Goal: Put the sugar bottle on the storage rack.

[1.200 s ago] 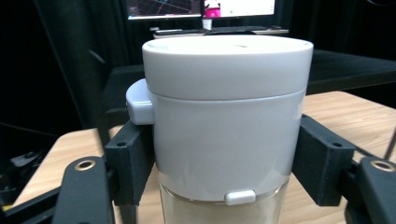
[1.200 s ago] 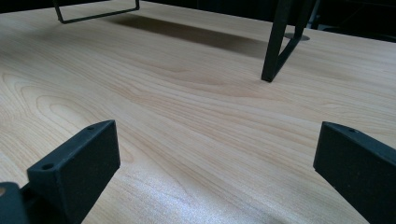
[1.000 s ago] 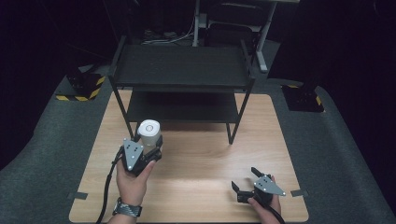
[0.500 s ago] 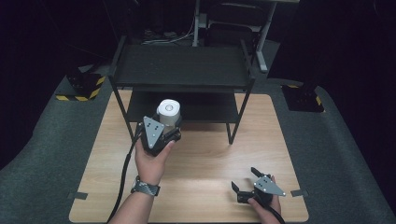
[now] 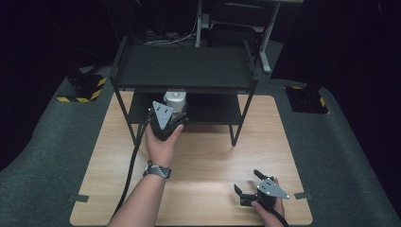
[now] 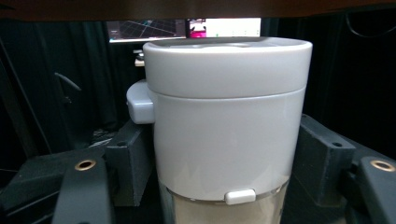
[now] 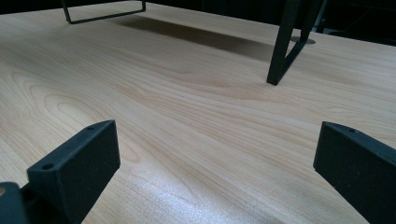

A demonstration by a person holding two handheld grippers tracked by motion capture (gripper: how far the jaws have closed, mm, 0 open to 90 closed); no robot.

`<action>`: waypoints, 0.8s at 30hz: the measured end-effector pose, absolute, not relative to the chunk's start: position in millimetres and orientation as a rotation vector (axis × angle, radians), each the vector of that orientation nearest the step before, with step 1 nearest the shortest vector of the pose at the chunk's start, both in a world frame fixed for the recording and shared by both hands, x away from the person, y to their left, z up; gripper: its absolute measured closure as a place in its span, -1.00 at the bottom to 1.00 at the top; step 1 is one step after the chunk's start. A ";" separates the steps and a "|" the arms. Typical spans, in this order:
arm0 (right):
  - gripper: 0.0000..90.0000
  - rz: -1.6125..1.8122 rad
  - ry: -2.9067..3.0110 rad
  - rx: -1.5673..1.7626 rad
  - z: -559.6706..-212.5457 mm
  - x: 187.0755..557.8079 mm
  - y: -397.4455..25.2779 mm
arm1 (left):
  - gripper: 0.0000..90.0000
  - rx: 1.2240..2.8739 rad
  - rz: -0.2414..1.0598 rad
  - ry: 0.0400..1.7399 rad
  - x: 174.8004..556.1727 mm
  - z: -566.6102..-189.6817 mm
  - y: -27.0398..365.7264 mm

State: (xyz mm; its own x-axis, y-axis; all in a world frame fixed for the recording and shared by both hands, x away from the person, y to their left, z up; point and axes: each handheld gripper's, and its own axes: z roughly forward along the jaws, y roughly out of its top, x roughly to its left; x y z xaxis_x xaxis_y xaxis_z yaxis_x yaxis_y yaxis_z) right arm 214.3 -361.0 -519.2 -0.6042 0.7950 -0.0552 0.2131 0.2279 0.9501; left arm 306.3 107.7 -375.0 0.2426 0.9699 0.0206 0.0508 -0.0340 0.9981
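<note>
The left tool [image 5: 173, 112] grips the rigid, smooth white lidded canister [image 6: 227, 116] on its body below the lid, likely slippery; the right tool [image 5: 249, 185] rests open.

Dim room; lit wooden table [image 5: 198, 161] shows soft glare, mild blur.

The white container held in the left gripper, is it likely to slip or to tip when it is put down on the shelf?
The white container looks smooth and glossy, so it may slip if the left gripper loosens. It stands taller than wide with a heavy-looking lid, so it might tip if set down tilted. Its rigid wall probably will not deform between the jaws.
</note>
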 end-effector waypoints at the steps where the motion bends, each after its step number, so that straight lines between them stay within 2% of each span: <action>1: -0.99 1.385 1.960 0.924 -519.1 214.2 -361.0 | -0.33 1.373 1.030 1.054 310.0 -374.9 105.9; 14: -0.99 1.394 1.963 0.915 -519.7 214.7 -362.0 | -0.33 1.337 1.064 1.109 337.4 -378.8 95.2; 24: -0.99 1.395 1.964 0.911 -519.8 214.7 -361.9 | -0.33 1.344 1.071 1.112 343.9 -387.7 93.4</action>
State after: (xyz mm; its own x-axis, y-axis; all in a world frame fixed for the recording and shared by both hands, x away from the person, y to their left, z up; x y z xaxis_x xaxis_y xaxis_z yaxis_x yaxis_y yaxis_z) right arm 214.7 -361.9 -519.8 -0.6129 0.7882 -0.0557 0.2071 0.2283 0.9513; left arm 343.9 93.4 -387.7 0.1702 0.9852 0.0186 0.0552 -0.0284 0.9981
